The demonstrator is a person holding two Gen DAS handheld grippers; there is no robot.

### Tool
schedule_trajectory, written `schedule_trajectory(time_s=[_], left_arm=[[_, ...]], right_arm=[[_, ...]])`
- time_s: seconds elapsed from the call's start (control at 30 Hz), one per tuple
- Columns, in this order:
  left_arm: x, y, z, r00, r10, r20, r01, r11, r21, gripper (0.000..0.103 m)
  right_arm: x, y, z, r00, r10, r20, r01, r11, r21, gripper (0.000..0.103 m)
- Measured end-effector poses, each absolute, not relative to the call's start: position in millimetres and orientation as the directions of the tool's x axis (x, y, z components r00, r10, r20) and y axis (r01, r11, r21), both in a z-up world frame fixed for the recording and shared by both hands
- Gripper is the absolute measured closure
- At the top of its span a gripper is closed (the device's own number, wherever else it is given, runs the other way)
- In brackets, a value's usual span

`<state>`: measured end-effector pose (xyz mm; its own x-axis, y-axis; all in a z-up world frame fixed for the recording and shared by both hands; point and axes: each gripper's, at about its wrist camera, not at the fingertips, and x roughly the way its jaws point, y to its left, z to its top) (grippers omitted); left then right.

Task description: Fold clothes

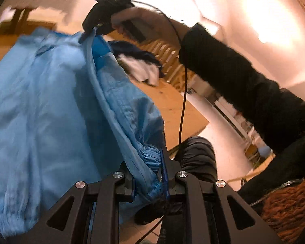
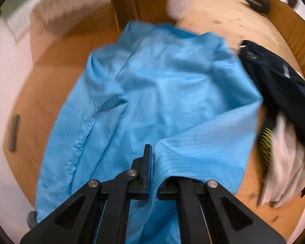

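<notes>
We read the left tongs (image 1: 147, 174) as clamped on a bunched, gathered edge of the blue garment (image 1: 50, 101), maybe a cuff or elastic hem; the fabric wads up between the pads. From there the cloth runs up and away along a seam to the right tongs (image 1: 91, 33), seen in the left wrist view pinching the far end of the same edge, with a hand (image 1: 132, 18) and black sleeve (image 1: 233, 77) behind them.

In the right wrist view the right tongs (image 2: 152, 170) are clenched on a ribbed fold of the blue garment, which drapes over the right finger. The rest spreads ahead of and below these tongs over the table (image 2: 40, 93). Right of them lies a pile of dark and white clothes (image 2: 284, 105), just beside the blue cloth.

Our handling guess: thin, light, limp and probably a bit slick, so it sags between grips, and a single layer could slip. It is not fragile. We would grip seams, cuffs or hem corners, where the cloth is doubled and thicker, and keep the span between both tongs taut so the edge stays straight for the fold. Frames are motion-blurred, so finer details stay uncertain.
</notes>
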<state>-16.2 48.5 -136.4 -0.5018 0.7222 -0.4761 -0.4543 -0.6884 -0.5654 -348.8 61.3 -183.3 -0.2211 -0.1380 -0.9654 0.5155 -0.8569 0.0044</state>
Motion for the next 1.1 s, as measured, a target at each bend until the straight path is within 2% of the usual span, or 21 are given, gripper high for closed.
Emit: schedule_trajectory(time_s=[0.07, 0.1, 0.13, 0.27, 0.37, 0.53, 0.63, 0.77, 0.83, 0.87, 0.9, 0.93, 1.1], left_arm=[[-17.8, 42.0, -143.6, -0.498, 0.724, -0.477, -0.436, -0.685, -0.584, 0.085], [-18.6, 38.7, -147.2, -0.496, 0.725, -0.478, -0.427, -0.683, -0.593, 0.085], [-18.8, 39.3, -146.9, -0.491, 0.729, -0.477, -0.435, -0.68, -0.591, 0.085], [-23.1, 44.4, -145.1, -0.466, 0.745, -0.477, -0.474, -0.666, -0.576, 0.085], [-25.1, 43.0, -145.0, -0.459, 0.751, -0.475, -0.481, -0.66, -0.577, 0.085], [-30.9, 45.9, -144.3, -0.456, 0.743, -0.49, -0.484, -0.669, -0.564, 0.085], [-31.3, 48.1, -141.4, -0.459, 0.736, -0.498, -0.486, -0.677, -0.553, 0.085], [-30.2, 48.3, -138.0, -0.467, 0.722, -0.511, -0.489, -0.692, -0.531, 0.085], [-27.8, 47.4, -136.5, -0.465, 0.722, -0.512, -0.493, -0.692, -0.527, 0.085], [-27.0, 47.4, -135.7, -0.464, 0.722, -0.514, -0.495, -0.692, -0.526, 0.085], [-26.2, 47.9, -134.5, -0.46, 0.725, -0.512, -0.499, -0.689, -0.526, 0.085], [-26.1, 49.3, -133.2, -0.455, 0.73, -0.51, -0.507, -0.683, -0.526, 0.085], [-25.2, 65.2, -120.6, -0.412, 0.774, -0.482, -0.576, -0.631, -0.52, 0.085]], right_arm=[[-348.8, 34.9, -200.0, -0.19, -0.046, -0.981, 0.538, -0.84, -0.065, 0.099], [-345.1, 37.5, -194.7, -0.178, -0.065, -0.982, 0.552, -0.833, -0.045, 0.098], [-340.9, 42.2, -187.7, -0.166, -0.091, -0.982, 0.566, -0.824, -0.019, 0.094], [-326.3, 82.7, -149.1, -0.204, -0.202, -0.958, 0.576, -0.816, 0.05, 0.059], [-322.7, 120.9, -139.9, -0.26, -0.184, -0.948, 0.543, -0.84, 0.014, 0.057], [-328.4, 159.3, -177.2, -0.286, -0.04, -0.957, 0.506, -0.855, -0.116, 0.057], [-329.7, 149.0, -200.9, -0.26, -0.038, -0.965, 0.532, -0.839, -0.11, 0.057], [-345.6, 131.9, -233.3, -0.304, 0.114, -0.946, 0.492, -0.832, -0.258, 0.057], [-358.1, 135.5, -246.4, -0.303, 0.16, -0.94, 0.452, -0.844, -0.289, 0.057], [-362.2, 141.0, -248.5, -0.286, 0.137, -0.948, 0.445, -0.858, -0.258, 0.062], [-366.2, 146.9, -250.4, -0.268, 0.112, -0.957, 0.438, -0.87, -0.224, 0.072], [-368.1, 152.4, -249.9, -0.254, 0.094, -0.963, 0.431, -0.88, -0.2, 0.099], [-375.9, 181.5, -196.8, -0.328, 0.026, -0.944, 0.38, -0.912, -0.157, 0.101]])
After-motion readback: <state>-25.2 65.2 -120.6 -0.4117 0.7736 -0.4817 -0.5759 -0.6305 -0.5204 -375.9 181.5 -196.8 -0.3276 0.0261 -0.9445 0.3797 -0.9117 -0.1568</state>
